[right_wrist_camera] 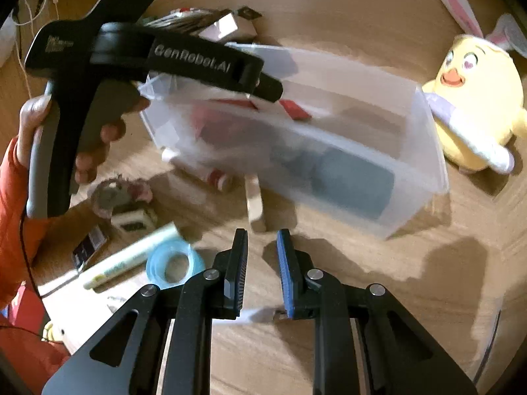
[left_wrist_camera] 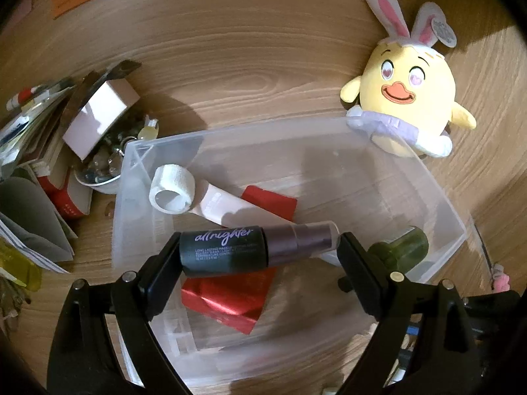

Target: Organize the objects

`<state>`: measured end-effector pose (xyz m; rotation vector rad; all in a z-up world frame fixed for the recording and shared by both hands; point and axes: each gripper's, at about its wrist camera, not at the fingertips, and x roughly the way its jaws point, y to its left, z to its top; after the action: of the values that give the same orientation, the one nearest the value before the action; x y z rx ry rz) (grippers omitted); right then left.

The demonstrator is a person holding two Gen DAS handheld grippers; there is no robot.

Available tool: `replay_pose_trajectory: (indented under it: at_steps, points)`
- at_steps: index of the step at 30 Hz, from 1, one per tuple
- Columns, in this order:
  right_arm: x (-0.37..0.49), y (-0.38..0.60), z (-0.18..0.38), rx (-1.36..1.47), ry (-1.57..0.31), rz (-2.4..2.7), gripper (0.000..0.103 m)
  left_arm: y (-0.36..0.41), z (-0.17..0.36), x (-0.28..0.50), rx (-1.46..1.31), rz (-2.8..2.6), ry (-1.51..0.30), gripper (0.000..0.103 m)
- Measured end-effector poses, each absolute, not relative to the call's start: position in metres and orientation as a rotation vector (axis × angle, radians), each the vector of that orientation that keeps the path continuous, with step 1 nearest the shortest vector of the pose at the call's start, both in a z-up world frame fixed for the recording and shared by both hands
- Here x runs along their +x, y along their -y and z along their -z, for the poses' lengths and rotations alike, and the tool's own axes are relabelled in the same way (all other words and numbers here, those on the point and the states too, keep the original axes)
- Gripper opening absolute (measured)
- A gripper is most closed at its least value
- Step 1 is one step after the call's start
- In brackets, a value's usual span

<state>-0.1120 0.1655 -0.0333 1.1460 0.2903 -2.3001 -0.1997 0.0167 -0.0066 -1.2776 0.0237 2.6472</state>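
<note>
My left gripper (left_wrist_camera: 257, 250) is shut on a dark "all nighter" spray bottle (left_wrist_camera: 230, 250), held sideways over a clear plastic bin (left_wrist_camera: 138, 151). In the bin lie a white tape roll (left_wrist_camera: 171, 191), a pale tube (left_wrist_camera: 224, 207), red foil packets (left_wrist_camera: 230, 299) and a green object (left_wrist_camera: 402, 247). In the right wrist view the left gripper's black body (right_wrist_camera: 184, 62) hovers over the bin (right_wrist_camera: 425, 171). My right gripper (right_wrist_camera: 262, 240) is open by a narrow gap and empty, above the table in front of the bin.
A yellow chick plush with bunny ears (left_wrist_camera: 408, 89) leans at the bin's far right corner (right_wrist_camera: 474, 105). Books and a bowl of small items (left_wrist_camera: 98, 164) stand left of the bin. A blue tape roll (right_wrist_camera: 171, 263), a white tube (right_wrist_camera: 131, 256) and small clutter lie on the wooden table.
</note>
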Motion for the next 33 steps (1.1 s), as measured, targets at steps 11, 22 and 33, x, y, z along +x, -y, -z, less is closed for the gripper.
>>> replay_pose_trajectory:
  at_steps: [11,22,33]
  points:
    - [-0.126,-0.142,0.033,1.114,-0.308,2.315,0.025,-0.015,0.004,-0.201,-1.312,-2.650,-0.022,0.092]
    - [-0.120,-0.148,0.015,1.036,-0.282,2.363,0.010,0.000,-0.026,-0.175,-1.178,-2.692,-0.009,0.097]
    - [-0.115,-0.147,-0.001,1.037,-0.329,2.365,0.019,0.022,-0.048,-0.132,-1.074,-2.774,0.006,0.099]
